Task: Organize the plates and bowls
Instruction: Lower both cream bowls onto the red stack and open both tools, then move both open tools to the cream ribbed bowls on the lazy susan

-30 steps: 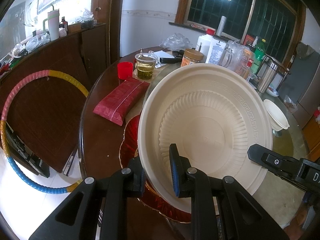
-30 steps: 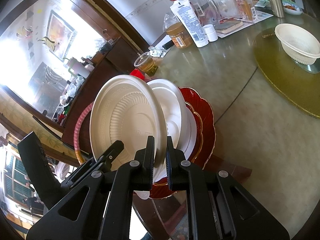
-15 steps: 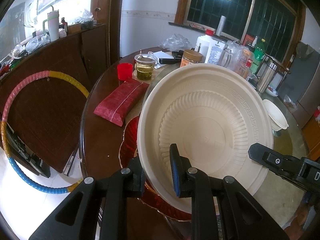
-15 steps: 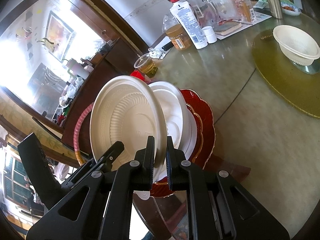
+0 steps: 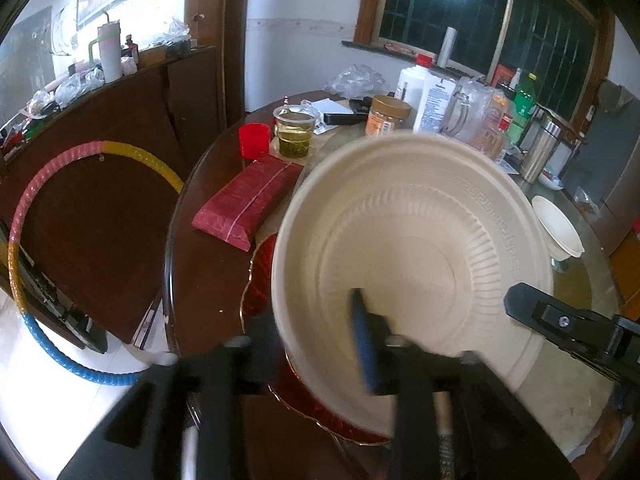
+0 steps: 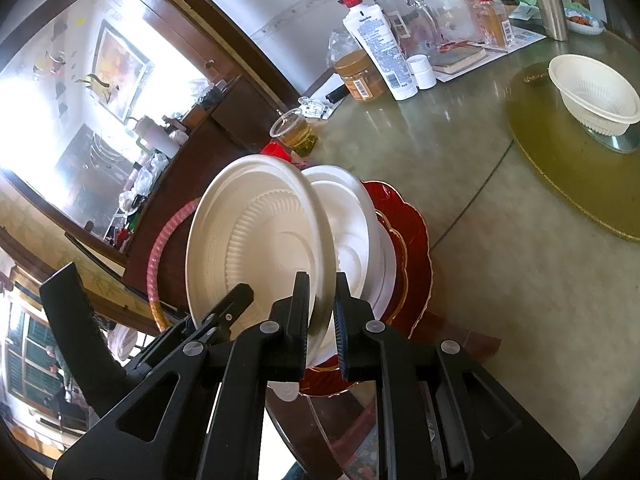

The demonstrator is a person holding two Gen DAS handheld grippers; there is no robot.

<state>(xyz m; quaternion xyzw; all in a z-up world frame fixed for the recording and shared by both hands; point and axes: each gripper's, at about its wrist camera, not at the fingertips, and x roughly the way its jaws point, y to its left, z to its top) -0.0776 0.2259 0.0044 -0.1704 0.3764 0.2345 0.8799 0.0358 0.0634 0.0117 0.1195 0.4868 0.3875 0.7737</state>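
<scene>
Pinching the near rim of the cream plate (image 6: pixel 260 240), the right gripper (image 6: pixel 322 320) has its jaws pressed together on the thin edge, one pad on each face. The plate stands tilted up on edge, its face turned to the left of that gripper, its long axis running up and away from the fingers. Just behind it, further from the gripper, lie a white plate (image 6: pixel 352 224) and then the red plate (image 6: pixel 412 248) flat on the table (image 6: pixel 520 280). The left gripper (image 5: pixel 316 332), blurred, has just been opening: its jaws stand spread astride the same rim, the pads no longer pressing it. The right hand is thus judged sole bearer of the plate. A cream bowl (image 6: pixel 592 96) sits well apart, ahead and to the right of the right gripper. The coming lowering turns on the stack lying directly beyond the plate's lower edge.
</scene>
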